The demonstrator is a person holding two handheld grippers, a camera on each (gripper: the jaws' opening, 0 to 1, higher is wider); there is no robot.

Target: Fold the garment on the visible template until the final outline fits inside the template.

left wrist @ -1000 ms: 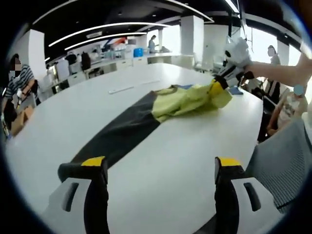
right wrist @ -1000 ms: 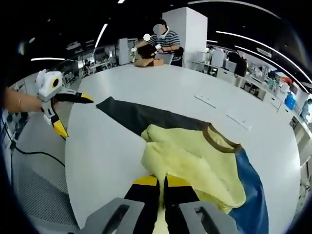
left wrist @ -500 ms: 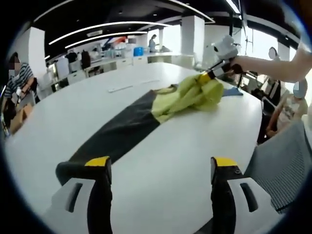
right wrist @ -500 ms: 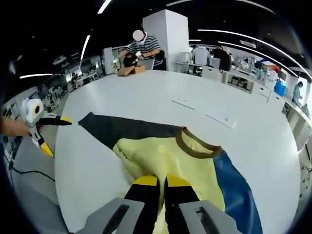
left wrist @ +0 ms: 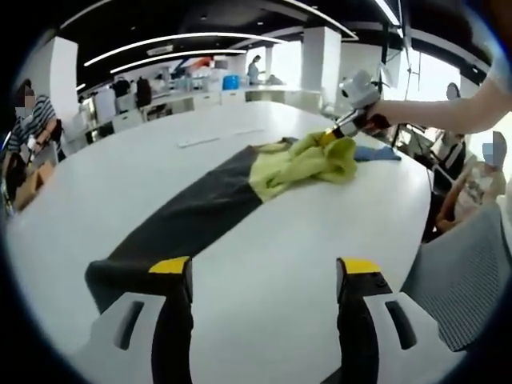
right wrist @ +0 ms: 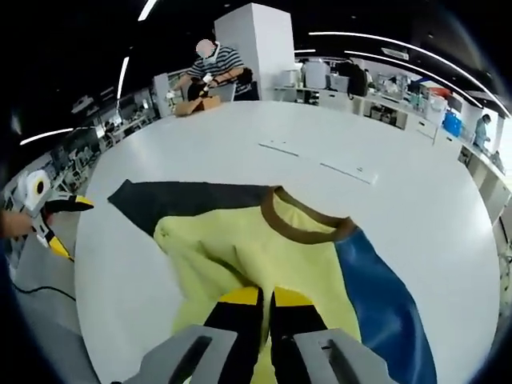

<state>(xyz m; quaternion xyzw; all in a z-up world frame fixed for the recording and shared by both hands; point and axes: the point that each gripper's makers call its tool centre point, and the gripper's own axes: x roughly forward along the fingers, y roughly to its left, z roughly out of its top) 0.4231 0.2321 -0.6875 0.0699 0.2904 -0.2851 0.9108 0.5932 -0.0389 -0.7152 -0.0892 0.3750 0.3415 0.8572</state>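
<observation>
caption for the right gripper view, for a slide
Right gripper, shut on the yellow shirt, lifts its hem over the white table; the open left gripper waits at the far edge.

right gripper point(left wrist: 334, 134) now further over the white table point(left wrist: 264, 264) than a second ago, yellow body of the garment point(right wrist: 264, 264) dragged along with it, bunched-up fold opening flatter, more of the blue sleeve point(right wrist: 384, 296) showing

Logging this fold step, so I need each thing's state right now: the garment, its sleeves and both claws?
Garment: bunched on the table, yellow body lifted at one edge.
Dark sleeve: stretched flat.
Blue sleeve: flat.
Left claw: open, empty, above the table.
Right claw: shut on the yellow fabric.
</observation>
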